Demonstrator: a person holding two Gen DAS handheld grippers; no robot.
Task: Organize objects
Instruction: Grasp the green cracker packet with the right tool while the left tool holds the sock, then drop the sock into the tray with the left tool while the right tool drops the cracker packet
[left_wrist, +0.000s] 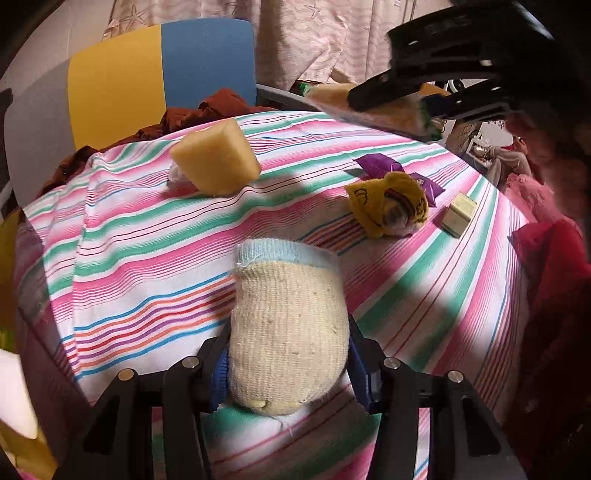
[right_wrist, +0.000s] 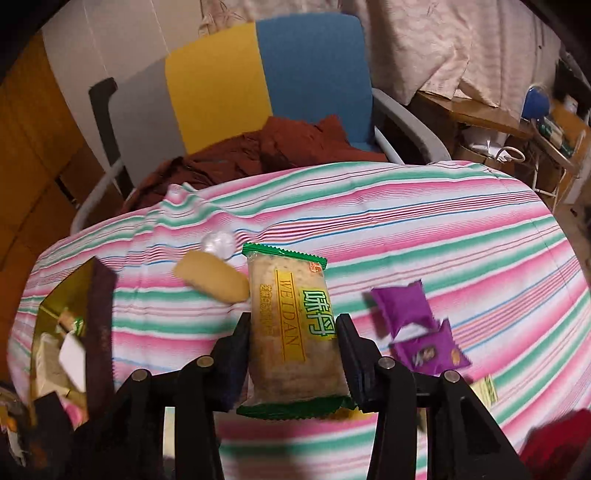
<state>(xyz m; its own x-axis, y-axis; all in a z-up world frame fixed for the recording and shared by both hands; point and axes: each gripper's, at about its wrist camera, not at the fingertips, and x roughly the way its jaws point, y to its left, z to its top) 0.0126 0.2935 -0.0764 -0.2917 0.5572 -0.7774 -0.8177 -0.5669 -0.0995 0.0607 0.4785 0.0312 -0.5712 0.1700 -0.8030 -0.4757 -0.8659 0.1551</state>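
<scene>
The cream knitted sock roll (left_wrist: 288, 332), capped with a pale blue cuff, sat low in the centre of the left wrist view, clenched between the left tongs (left_wrist: 288, 365); its ribbed wool looked soft and springy. In the right wrist view the right tongs (right_wrist: 293, 354) grasped a glossy cracker packet (right_wrist: 291, 332), green-edged with yellow lettering, held upright above the striped tabletop (right_wrist: 443, 229). At the lower left of that view stood an open box (right_wrist: 66, 332) with gold lining, already holding small packets, and it seemed the likely place for the packet. To do this well, the packet would need carrying level over the box's dark wall before release, since the slick film could slip from a loose grip. Elsewhere lay a spongy yellow foam block (left_wrist: 216, 162) at upper left, a crumpled yellow sock (left_wrist: 388, 206) right of centre with crinkly purple sachets (left_wrist: 376, 164) just behind it, and a small pale carton (left_wrist: 460, 214) near the right edge.
</scene>
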